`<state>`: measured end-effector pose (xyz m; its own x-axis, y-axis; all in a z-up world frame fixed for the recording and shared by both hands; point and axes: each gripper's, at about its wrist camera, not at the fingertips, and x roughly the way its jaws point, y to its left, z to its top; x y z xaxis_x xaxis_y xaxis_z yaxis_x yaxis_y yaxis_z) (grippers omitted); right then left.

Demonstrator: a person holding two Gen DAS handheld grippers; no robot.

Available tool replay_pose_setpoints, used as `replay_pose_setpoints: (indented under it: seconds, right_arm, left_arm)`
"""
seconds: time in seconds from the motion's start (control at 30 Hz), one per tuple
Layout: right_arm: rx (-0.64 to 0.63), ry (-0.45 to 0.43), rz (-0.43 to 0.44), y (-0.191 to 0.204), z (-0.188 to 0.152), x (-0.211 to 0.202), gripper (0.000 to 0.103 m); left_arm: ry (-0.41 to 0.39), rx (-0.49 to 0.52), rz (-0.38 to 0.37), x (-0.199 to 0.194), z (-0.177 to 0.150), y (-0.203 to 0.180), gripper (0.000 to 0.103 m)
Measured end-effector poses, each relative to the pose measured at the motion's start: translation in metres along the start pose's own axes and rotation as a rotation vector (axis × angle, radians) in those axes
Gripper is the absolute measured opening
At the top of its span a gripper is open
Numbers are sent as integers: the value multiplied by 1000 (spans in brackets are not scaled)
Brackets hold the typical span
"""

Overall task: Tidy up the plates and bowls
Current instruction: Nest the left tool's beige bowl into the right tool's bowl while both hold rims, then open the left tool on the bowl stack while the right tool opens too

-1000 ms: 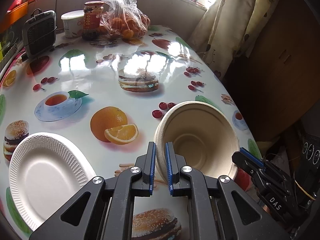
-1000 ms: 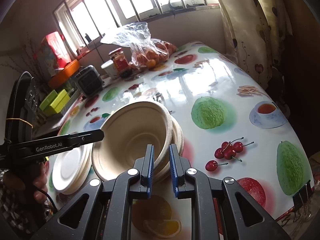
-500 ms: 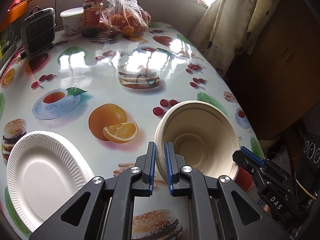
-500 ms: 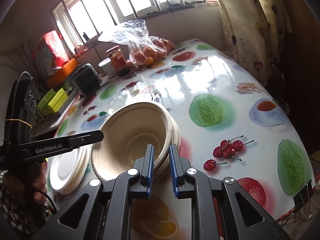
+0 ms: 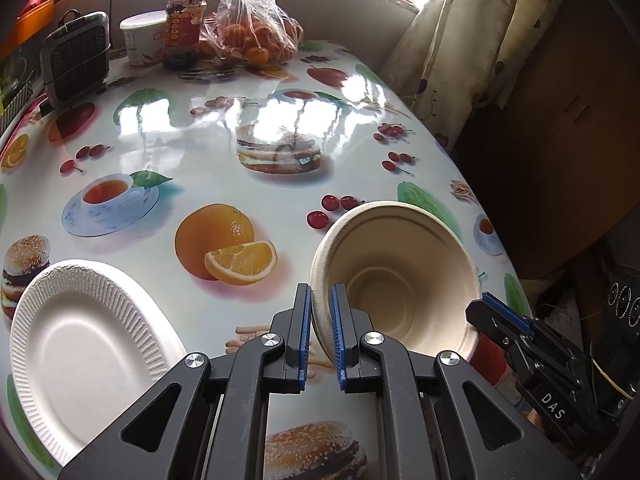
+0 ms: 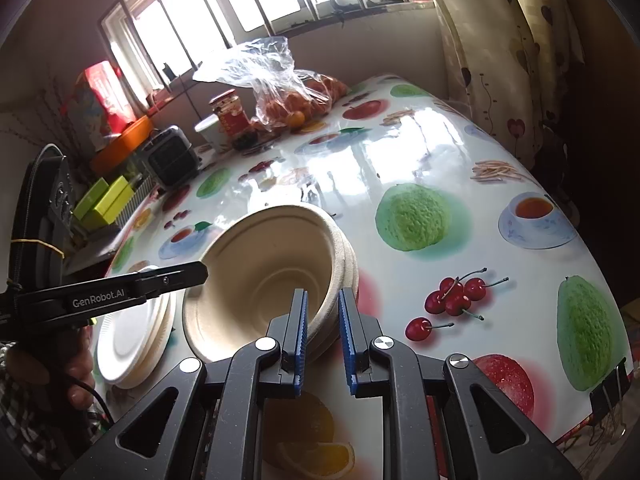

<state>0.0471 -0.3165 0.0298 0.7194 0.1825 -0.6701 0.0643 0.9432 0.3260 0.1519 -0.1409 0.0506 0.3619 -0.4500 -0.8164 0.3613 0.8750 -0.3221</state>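
Now my left gripper (image 5: 320, 308) and right gripper (image 6: 322, 312) both pinch the bowls' (image 6: 264, 276) rim, tilted above the table (image 6: 440, 184) (three nested, as far as I can count). Beside them lies one stack of white plates (image 6: 132, 340).

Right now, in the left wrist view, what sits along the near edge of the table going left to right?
White ribbed paper plate → left gripper, shut on the rim of the beige paper bowl → right gripper at the bowl's right side.
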Motion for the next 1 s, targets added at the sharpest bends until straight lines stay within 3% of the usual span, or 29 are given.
replay_pose_setpoints:
  seconds: [1.0]
  right_arm:
    - [4,0,0,-1,1,0,16]
  left_arm:
    - [-16,8,15,-1,0,0,11]
